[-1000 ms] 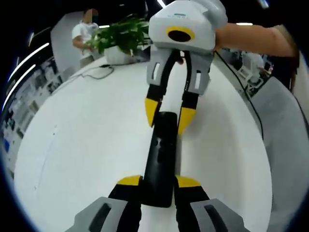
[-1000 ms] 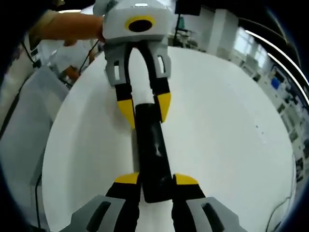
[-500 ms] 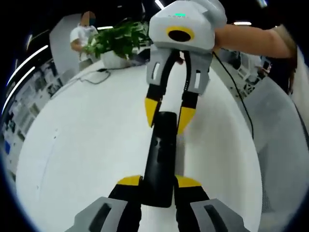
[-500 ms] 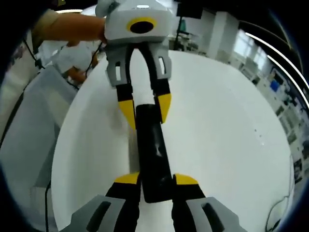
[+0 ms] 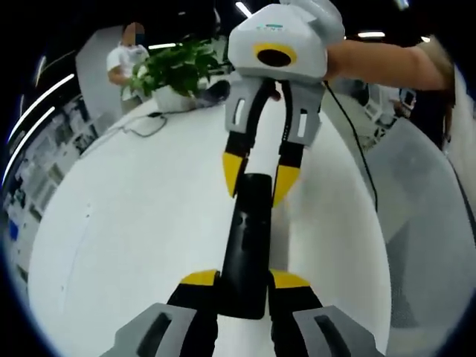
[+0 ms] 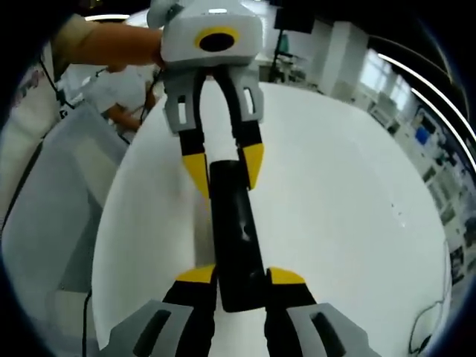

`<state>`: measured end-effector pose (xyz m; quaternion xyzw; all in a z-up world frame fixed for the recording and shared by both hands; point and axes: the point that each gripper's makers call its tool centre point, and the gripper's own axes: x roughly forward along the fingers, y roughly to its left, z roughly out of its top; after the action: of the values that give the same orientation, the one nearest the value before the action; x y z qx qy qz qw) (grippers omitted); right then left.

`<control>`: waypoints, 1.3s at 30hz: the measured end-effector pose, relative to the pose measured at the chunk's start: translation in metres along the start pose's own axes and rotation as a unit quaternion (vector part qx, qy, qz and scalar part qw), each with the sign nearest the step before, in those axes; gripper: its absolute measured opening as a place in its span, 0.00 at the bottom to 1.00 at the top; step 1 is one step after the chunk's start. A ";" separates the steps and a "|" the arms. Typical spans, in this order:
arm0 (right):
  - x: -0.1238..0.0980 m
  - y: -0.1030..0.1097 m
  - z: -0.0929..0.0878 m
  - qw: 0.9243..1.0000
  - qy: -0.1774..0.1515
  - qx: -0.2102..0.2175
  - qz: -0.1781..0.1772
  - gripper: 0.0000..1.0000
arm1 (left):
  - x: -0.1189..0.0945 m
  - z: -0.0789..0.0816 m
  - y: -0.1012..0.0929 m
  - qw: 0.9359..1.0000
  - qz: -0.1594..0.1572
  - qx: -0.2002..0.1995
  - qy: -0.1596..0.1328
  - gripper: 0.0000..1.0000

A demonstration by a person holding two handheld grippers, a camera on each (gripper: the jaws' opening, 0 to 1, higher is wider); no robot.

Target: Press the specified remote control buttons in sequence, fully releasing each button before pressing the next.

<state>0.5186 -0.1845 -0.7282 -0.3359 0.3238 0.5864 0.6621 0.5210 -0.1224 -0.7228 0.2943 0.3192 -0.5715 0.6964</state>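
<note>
A long black remote control (image 5: 249, 238) is held lengthwise over the white round table (image 5: 134, 223), gripped at both ends. My left gripper (image 5: 244, 281) is shut on its near end in the left gripper view. My right gripper (image 5: 259, 178) comes in from the top, its yellow fingertips (image 5: 233, 169) closed on the far end. In the right gripper view the same remote (image 6: 234, 238) runs from my right gripper (image 6: 240, 277) up to the left gripper (image 6: 223, 169). The button face is too dark to make out.
A potted green plant (image 5: 178, 63) and a dark cable (image 5: 145, 123) lie at the table's far edge, and a person (image 5: 123, 56) stands behind them. A bare forearm (image 5: 387, 63) holds the other gripper. Grey floor lies past the table edge (image 5: 424, 223), (image 6: 52, 201).
The background has slid behind both grippers, so the hands and cameras have shifted together. Both grips on the remote look the same.
</note>
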 end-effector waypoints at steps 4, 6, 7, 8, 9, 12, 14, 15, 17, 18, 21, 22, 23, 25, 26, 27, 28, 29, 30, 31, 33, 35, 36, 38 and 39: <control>-0.004 0.006 0.001 1.000 -0.001 -0.001 -0.001 0.22 | -0.003 0.002 -0.006 1.000 0.002 0.002 -0.003 0.24; -0.006 0.010 0.001 1.000 -0.002 -0.002 -0.002 0.22 | -0.004 0.003 -0.009 1.000 0.003 0.001 -0.004 0.24; -0.006 0.012 0.002 1.000 -0.003 -0.002 -0.001 0.22 | -0.005 0.003 -0.010 1.000 0.002 -0.001 -0.004 0.24; -0.007 0.013 0.002 1.000 -0.003 -0.002 -0.001 0.22 | -0.005 0.003 -0.012 1.000 0.001 -0.001 -0.004 0.24; -0.006 0.014 0.002 1.000 -0.002 -0.003 -0.002 0.22 | -0.006 0.003 -0.014 1.000 0.002 0.000 -0.004 0.24; -0.007 0.019 0.003 1.000 -0.002 -0.003 -0.001 0.22 | -0.008 0.003 -0.019 1.000 0.002 0.002 -0.005 0.24; -0.008 0.021 0.002 1.000 -0.004 -0.002 -0.001 0.22 | -0.009 0.003 -0.022 1.000 0.001 0.001 -0.007 0.24; -0.008 0.024 0.002 1.000 -0.006 -0.001 -0.001 0.22 | -0.010 0.002 -0.023 1.000 0.001 0.000 -0.007 0.24; -0.009 0.027 0.003 1.000 -0.009 0.000 -0.002 0.22 | -0.011 0.001 -0.026 1.000 0.000 -0.004 -0.008 0.24; -0.009 0.029 0.003 1.000 -0.010 0.000 -0.002 0.22 | -0.011 0.001 -0.027 1.000 -0.001 -0.004 -0.009 0.24; -0.007 0.034 0.003 1.000 -0.010 0.001 0.001 0.22 | -0.011 -0.001 -0.033 1.000 -0.004 -0.004 -0.008 0.24; -0.005 0.036 0.002 1.000 -0.008 0.001 0.003 0.22 | -0.010 -0.002 -0.036 1.000 -0.004 -0.004 -0.008 0.24; -0.004 0.039 0.002 1.000 -0.007 0.001 0.004 0.22 | -0.009 -0.004 -0.039 1.000 -0.004 -0.006 -0.007 0.24; -0.003 0.043 0.001 1.000 -0.005 -0.002 0.005 0.22 | -0.008 -0.006 -0.043 1.000 -0.005 -0.009 -0.008 0.24; -0.003 0.045 0.000 1.000 -0.005 0.000 0.007 0.22 | -0.008 -0.007 -0.045 1.000 -0.007 -0.012 -0.009 0.24; -0.003 0.048 0.000 1.000 -0.005 0.000 0.008 0.22 | -0.008 -0.008 -0.046 1.000 -0.008 -0.014 -0.009 0.24; -0.003 0.049 0.000 1.000 -0.005 0.000 0.009 0.22 | -0.008 -0.009 -0.049 1.000 -0.009 -0.013 -0.011 0.24; -0.003 0.051 0.000 1.000 -0.006 0.000 0.010 0.22 | -0.008 -0.009 -0.051 1.000 -0.009 -0.014 -0.011 0.24; -0.002 0.053 -0.001 1.000 -0.006 0.001 0.010 0.22 | -0.008 -0.010 -0.053 1.000 -0.007 -0.014 -0.013 0.24; -0.002 0.054 -0.001 1.000 -0.005 0.000 0.010 0.22 | -0.008 -0.010 -0.055 1.000 -0.007 -0.012 -0.014 0.24; 0.000 0.060 -0.003 1.000 -0.004 0.001 0.014 0.22 | -0.007 -0.012 -0.059 1.000 -0.011 -0.017 -0.014 0.24; 0.001 0.064 -0.004 1.000 -0.004 0.003 0.017 0.22 | -0.006 -0.014 -0.062 1.000 -0.013 -0.018 -0.015 0.24; 0.002 0.066 -0.004 1.000 -0.005 0.003 0.018 0.22 | -0.005 -0.015 -0.065 1.000 -0.014 -0.019 -0.016 0.24; 0.003 0.070 -0.005 1.000 -0.005 0.003 0.019 0.22 | -0.004 -0.017 -0.069 1.000 -0.013 -0.020 -0.016 0.24; 0.004 0.072 -0.006 1.000 -0.006 0.004 0.020 0.22 | -0.004 -0.018 -0.071 1.000 -0.014 -0.020 -0.015 0.24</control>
<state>0.4477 -0.1810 -0.7391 -0.3235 0.3288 0.6000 0.6536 0.4488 -0.1187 -0.7341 0.2666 0.3241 -0.5793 0.6988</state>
